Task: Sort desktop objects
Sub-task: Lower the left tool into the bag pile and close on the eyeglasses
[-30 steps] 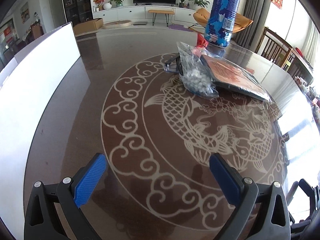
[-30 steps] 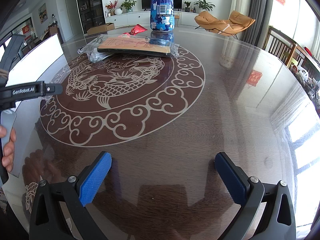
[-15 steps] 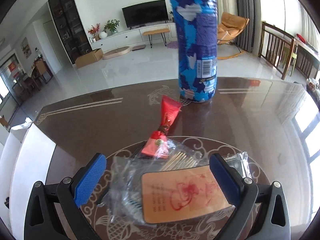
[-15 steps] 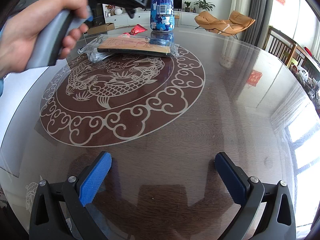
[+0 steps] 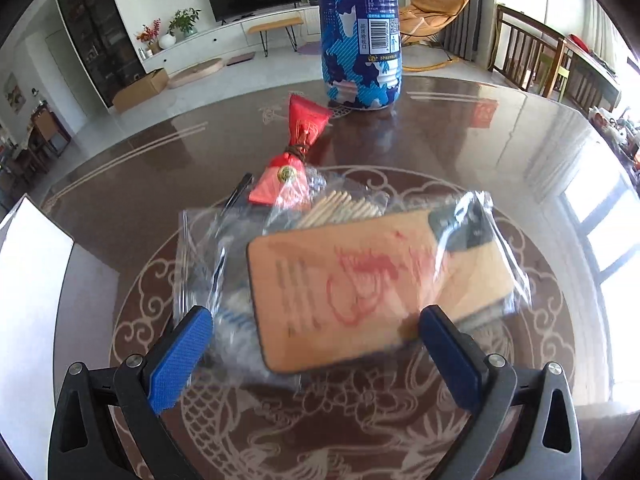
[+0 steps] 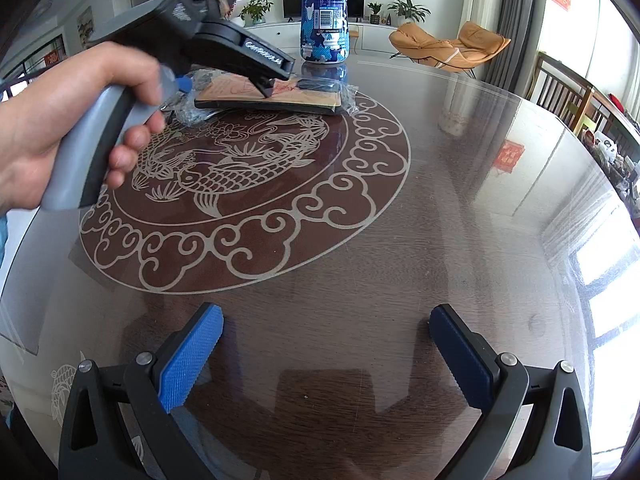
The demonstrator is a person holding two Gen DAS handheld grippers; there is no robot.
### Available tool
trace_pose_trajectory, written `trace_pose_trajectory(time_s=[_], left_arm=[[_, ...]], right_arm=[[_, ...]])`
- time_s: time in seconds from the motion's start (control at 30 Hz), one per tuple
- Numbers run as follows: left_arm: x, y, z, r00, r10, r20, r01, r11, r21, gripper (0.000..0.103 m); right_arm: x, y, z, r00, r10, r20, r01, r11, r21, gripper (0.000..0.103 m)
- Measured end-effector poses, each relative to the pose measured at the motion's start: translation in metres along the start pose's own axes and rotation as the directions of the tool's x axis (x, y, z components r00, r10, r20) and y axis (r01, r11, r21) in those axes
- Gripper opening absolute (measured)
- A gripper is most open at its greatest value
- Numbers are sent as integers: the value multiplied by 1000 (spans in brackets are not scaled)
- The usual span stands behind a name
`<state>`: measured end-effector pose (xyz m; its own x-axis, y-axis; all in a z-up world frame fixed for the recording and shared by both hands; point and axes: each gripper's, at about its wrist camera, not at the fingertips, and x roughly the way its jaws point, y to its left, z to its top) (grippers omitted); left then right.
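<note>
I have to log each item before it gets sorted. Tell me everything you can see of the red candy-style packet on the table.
The red packet is glossy foil, gathered at its middle by a dark cord, so it flares into a fan towards the blue bottle and a fuller end with a round gold seal. It lies flat on the dark table; its near end overlaps the clear plastic bag. The open left gripper is short of it.

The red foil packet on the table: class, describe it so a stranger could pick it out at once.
Start at the tall blue camouflage bottle standing at the far side of the round table. Just in front of it lies the red foil packet, between the bottle and the clear-wrapped tan box. It alone is red, pinched at the waist by a dark tie, with a gold seal.
</note>
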<state>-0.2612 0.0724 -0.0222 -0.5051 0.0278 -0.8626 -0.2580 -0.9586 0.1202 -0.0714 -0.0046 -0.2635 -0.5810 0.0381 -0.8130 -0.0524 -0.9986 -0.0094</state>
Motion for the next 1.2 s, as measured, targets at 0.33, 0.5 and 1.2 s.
trace_pose_trajectory(time_s=[0.33,0.5,1.2], left_arm=[[-49,43,-100,999,-37,6,37,999,6,103],[-57,93,-60,993,69,98,-55,989,-135,103],[-16,31,-41,999,39,25,-41,996,80,101]], right_arm=[[0,0,0,1000,0,0,0,1000,0,103],[0,0,0,1000,0,0,0,1000,0,103],[0,0,-1,1000,0,0,0,1000,0,103]])
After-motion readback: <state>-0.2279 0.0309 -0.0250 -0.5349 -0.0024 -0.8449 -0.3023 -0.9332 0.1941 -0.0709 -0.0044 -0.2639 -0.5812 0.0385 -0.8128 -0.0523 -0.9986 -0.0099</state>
